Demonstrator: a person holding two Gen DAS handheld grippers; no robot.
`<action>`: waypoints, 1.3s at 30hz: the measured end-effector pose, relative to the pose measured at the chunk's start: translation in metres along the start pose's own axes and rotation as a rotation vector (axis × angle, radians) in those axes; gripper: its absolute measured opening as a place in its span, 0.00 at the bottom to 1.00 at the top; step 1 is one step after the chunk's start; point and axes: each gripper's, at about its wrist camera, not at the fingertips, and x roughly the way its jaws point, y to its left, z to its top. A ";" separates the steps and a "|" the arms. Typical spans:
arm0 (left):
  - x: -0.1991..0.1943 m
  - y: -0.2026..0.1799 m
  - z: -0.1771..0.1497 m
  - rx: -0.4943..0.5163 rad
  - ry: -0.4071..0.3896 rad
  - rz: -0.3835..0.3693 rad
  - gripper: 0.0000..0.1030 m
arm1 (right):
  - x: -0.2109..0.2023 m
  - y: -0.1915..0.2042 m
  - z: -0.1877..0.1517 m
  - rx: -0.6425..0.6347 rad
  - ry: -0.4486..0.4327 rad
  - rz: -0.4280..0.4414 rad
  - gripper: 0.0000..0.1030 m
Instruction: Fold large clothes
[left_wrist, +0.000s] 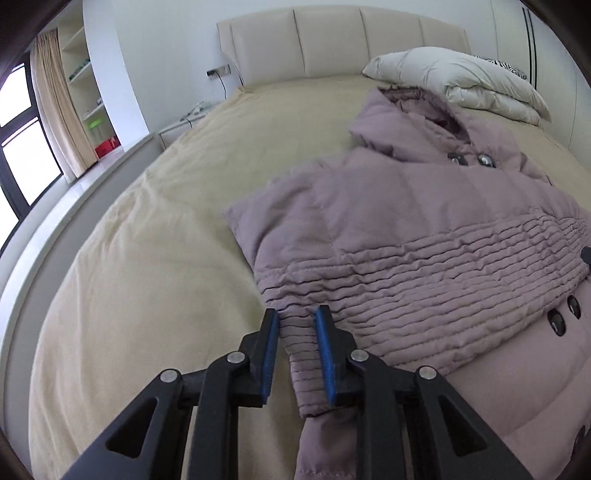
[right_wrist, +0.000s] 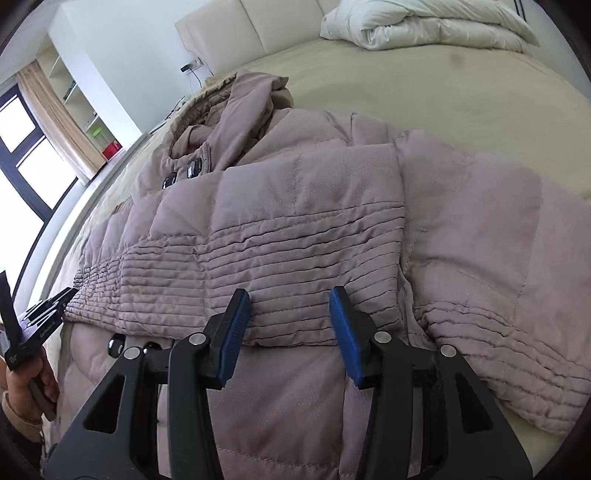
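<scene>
A mauve quilted hooded coat (left_wrist: 406, 229) lies on the beige bed (left_wrist: 166, 221), hood toward the headboard, one sleeve folded across its front. My left gripper (left_wrist: 297, 317) has its blue pads on either side of the ribbed cuff (left_wrist: 299, 332) of that sleeve, with fabric filling the gap. In the right wrist view the coat (right_wrist: 314, 229) fills the frame. My right gripper (right_wrist: 290, 299) is open above the folded sleeve's ribbed band, holding nothing. The left gripper's body (right_wrist: 40, 321) shows at the left edge, held by a hand.
A white folded duvet (left_wrist: 461, 81) lies near the padded headboard (left_wrist: 332, 40). A nightstand (left_wrist: 184, 122), shelves (left_wrist: 85, 85), a curtain and a window (left_wrist: 22, 147) stand left of the bed. Bare bedspread lies left of the coat.
</scene>
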 end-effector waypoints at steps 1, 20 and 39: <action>0.003 0.001 0.002 -0.006 0.003 -0.002 0.23 | 0.000 0.001 0.001 0.000 0.004 -0.008 0.43; -0.146 -0.031 -0.038 -0.136 -0.143 -0.285 0.73 | -0.243 -0.251 -0.206 1.117 -0.428 0.089 0.71; -0.163 -0.052 -0.060 -0.212 -0.052 -0.466 0.72 | -0.302 -0.275 -0.127 0.926 -0.563 -0.146 0.18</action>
